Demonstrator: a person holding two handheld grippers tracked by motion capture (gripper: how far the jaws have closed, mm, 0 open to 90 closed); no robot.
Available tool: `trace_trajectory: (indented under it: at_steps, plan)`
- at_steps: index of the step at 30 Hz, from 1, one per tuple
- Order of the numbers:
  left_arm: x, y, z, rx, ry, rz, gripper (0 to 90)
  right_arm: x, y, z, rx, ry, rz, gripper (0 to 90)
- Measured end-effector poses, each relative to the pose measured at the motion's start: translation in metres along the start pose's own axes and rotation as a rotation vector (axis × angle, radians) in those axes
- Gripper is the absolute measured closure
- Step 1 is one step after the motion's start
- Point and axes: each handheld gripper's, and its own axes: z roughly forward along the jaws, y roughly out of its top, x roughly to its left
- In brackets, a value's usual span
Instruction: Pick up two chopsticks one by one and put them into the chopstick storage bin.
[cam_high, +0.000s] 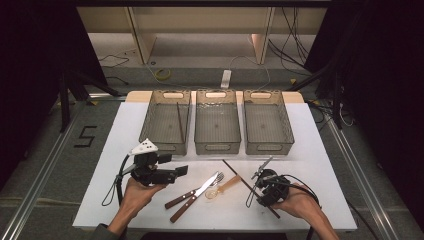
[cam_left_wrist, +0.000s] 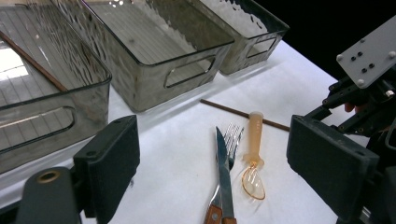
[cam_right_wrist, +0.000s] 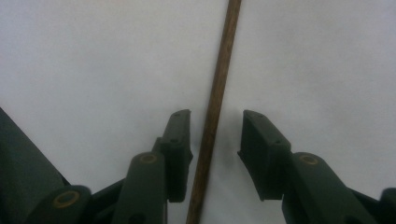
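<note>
Right tongs (cam_right_wrist: 212, 140) set astride a brown chopstick (cam_right_wrist: 219, 84) on the white tabletop (cam_right_wrist: 93, 56).
The stick is seemingly not yet pinched, pads apart; the left tongs (cam_left_wrist: 212, 156) are held released above the cutlery.

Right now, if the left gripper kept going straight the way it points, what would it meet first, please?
Probably the knife and fork lying together on the table, with the spoon just beside them; depth is hard to judge.

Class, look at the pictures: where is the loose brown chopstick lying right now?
In the high view the chopstick lies diagonally on the white table, right of the orange spoon, passing between the jaws of the right claw.
</note>
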Motion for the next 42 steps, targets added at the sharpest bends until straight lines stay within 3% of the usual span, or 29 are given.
trace_trajectory:
  at_steps: [14, 28, 37, 42]
  plan:
    - [-0.002, -0.003, 0.001, 0.012, -0.006, 0.002, 16.9, -0.002, 0.003, 0.004, 0.025, -0.002, -0.011, 80.3]
    - [-0.003, -0.004, 0.001, 0.01, -0.011, 0.011, 16.9, -0.004, 0.006, 0.004, 0.049, -0.025, 0.017, 84.1]
    - [-0.003, -0.004, 0.0, 0.008, -0.01, 0.008, 16.9, -0.011, 0.002, -0.002, 0.015, -0.027, 0.025, 84.5]
    - [-0.003, -0.004, 0.001, 0.001, -0.023, -0.003, 16.9, -0.018, -0.002, -0.013, -0.052, -0.035, 0.058, 84.4]
